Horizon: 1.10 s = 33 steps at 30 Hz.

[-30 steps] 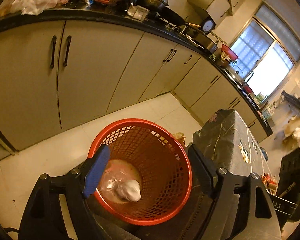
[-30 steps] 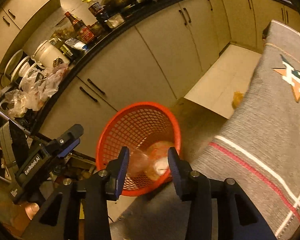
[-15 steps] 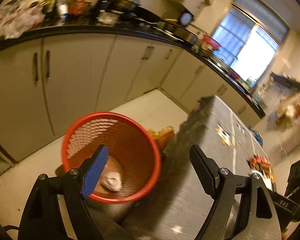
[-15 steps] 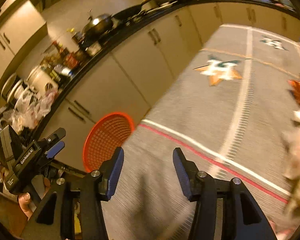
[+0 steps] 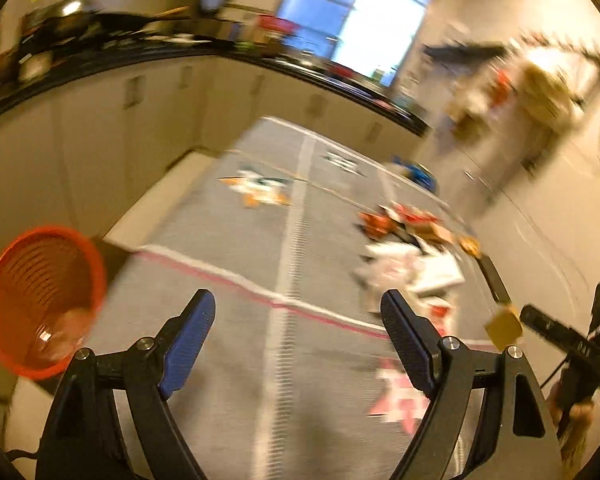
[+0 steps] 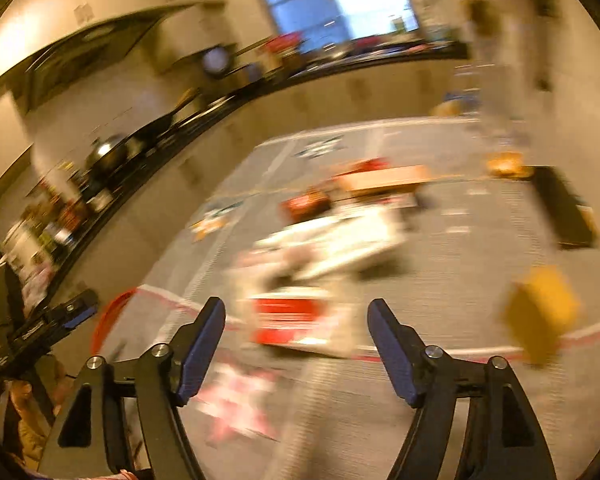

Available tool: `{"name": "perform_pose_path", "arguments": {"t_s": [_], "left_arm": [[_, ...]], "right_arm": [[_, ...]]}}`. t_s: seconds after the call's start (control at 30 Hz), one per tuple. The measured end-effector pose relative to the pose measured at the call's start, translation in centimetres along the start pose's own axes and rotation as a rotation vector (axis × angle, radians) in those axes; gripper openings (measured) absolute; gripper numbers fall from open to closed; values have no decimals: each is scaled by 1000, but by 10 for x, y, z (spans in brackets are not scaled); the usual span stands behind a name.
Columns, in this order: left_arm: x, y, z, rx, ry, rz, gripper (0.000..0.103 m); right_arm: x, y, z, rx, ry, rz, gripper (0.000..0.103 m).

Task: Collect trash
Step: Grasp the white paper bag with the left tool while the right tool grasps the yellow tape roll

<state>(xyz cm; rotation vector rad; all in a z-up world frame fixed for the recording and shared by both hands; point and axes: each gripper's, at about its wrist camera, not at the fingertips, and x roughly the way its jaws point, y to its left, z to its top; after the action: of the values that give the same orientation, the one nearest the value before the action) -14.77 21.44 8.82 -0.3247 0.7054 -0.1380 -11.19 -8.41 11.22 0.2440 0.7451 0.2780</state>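
Grey cloth [image 5: 220,360], trash pile [image 6: 332,240] (blurred), basket [image 5: 40,296]

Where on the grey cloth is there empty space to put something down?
The grey cloth looks bare between the orange basket and the white stripe, in front of the left hand-held gripper. It is crowded at the trash pile, beside the yellow block.

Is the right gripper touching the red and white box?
Apart. In the right wrist view the right gripper is opening with nothing pinched; the red and white box lies on the cloth beyond its fingertips.
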Motion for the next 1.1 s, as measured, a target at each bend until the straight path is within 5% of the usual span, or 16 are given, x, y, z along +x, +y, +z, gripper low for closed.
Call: {"name": "perform_pose_path", "arguments": {"t_s": [0.23,0.47,0.7,0.93,1.1], "left_arm": [[55,-81,0,213,77,-107,84],[123,-143,-1,396,240,-201,84],[155,-164,-22,481,379,-223,84],[142,-180,-37,538,379,-226,82],[145,-185,-40,536,357,-190,82]], "right_arm": [[-42,-79,-14,33,-47,-196,88],[-39,-117,-20,50,-9,-207,89],[-16,-127,-15,45,27,-186,90],[3,-126,-11,15,38,-175,89],[7,-123,-11,17,30,-176,76]]}}
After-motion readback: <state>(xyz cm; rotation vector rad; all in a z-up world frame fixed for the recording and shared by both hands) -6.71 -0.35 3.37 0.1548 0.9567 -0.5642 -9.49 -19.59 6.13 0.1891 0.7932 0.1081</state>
